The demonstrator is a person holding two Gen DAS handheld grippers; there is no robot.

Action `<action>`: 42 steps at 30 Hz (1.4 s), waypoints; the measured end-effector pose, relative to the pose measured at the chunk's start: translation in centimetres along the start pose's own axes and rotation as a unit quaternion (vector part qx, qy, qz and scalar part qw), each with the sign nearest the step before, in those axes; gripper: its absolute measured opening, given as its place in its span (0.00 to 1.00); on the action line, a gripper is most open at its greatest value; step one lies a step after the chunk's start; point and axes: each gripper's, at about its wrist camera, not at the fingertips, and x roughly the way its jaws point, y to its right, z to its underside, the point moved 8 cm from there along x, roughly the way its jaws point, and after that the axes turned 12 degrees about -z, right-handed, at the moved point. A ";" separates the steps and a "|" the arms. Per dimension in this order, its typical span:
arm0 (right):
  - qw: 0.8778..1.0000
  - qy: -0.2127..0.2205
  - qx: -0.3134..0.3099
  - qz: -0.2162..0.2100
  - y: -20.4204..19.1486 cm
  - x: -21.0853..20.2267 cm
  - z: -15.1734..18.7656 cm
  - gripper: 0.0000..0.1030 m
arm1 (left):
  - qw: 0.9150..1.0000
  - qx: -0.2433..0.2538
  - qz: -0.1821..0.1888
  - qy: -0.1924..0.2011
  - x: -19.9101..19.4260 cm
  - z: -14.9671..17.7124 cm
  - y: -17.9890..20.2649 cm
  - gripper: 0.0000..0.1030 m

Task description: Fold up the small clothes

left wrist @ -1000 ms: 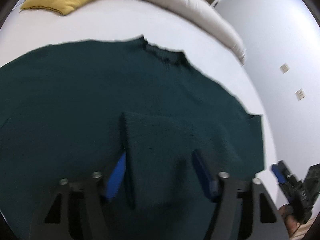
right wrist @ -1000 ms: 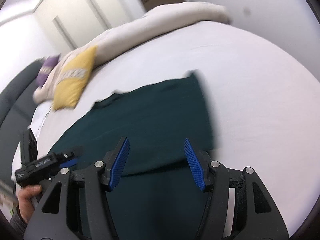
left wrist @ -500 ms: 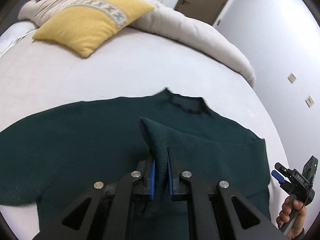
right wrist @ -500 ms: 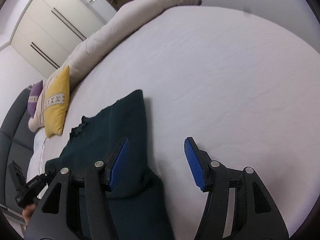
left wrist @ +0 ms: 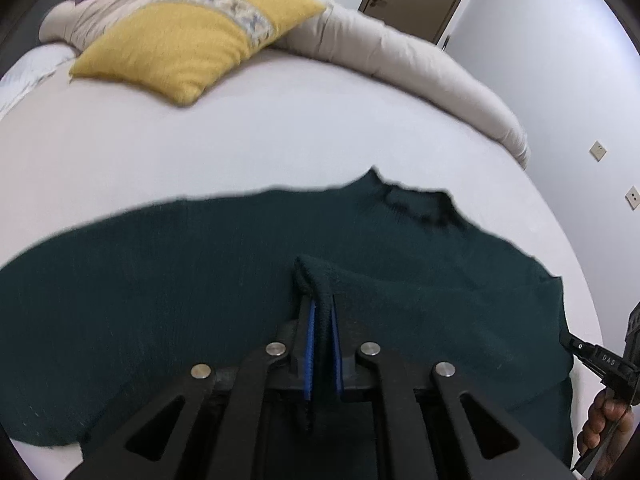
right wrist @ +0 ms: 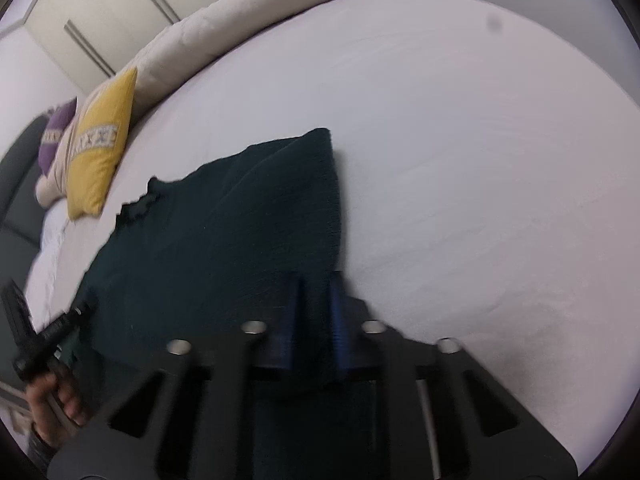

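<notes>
1. Left gripper (left wrist: 322, 328): blue pads pressed together on a raised ridge of the dark green sweater (left wrist: 160, 300), pinched near the middle of the garment.
2. Sweater spread flat across the white bed (left wrist: 200, 152), collar (left wrist: 416, 204) toward the pillows, one side already laid over the body; nearer the bed's right edge than its left.
3. Right gripper (right wrist: 316, 312): blurred, but the blue pads look closed on the sweater's right-hand fold edge, cloth visible between them.
4. Probably a lift for the next fold. To do well: raise both pinches together and level, keep the cloth taut between them, carry across in one arc, lay edge onto edge before letting go; thick knit likely to sag and drag if one side lifts first.
5. Only in the left wrist view: the full collar, the long left spread of the knit, the yellow pillow (left wrist: 192, 40) and beige bolster (left wrist: 420, 64) at the head edge, the door behind, the other hand's gripper at the right margin.
6. Only in the right wrist view: the straight folded right edge with its far corner (right wrist: 322, 136), the wide bare sheet toward the right edge of the bed, the wardrobe doors (right wrist: 100, 20), a purple cushion (right wrist: 58, 128).
</notes>
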 end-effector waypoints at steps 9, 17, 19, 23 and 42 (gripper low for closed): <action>0.999 0.019 0.040 -0.018 1.8 0.6 1.3 0.04 | 1.000 -0.009 0.002 -0.009 2.3 1.9 -0.6 0.08; 0.998 0.032 0.058 -0.016 0.5 0.0 -0.7 0.14 | 1.000 -0.015 0.018 -0.011 2.4 1.8 -0.9 0.12; 0.998 0.042 0.049 -0.011 -0.1 0.3 -1.8 0.29 | 0.999 -0.017 0.025 -0.013 2.5 1.9 -0.9 0.12; 0.999 0.034 0.015 0.007 -0.8 2.5 -3.7 0.31 | 0.998 -0.031 0.045 -0.012 2.7 2.0 -1.3 0.13; 0.997 0.075 0.007 -0.031 -7.5 -4.1 1.8 0.45 | 0.955 -0.267 -0.096 0.086 -13.5 5.6 -30.1 0.70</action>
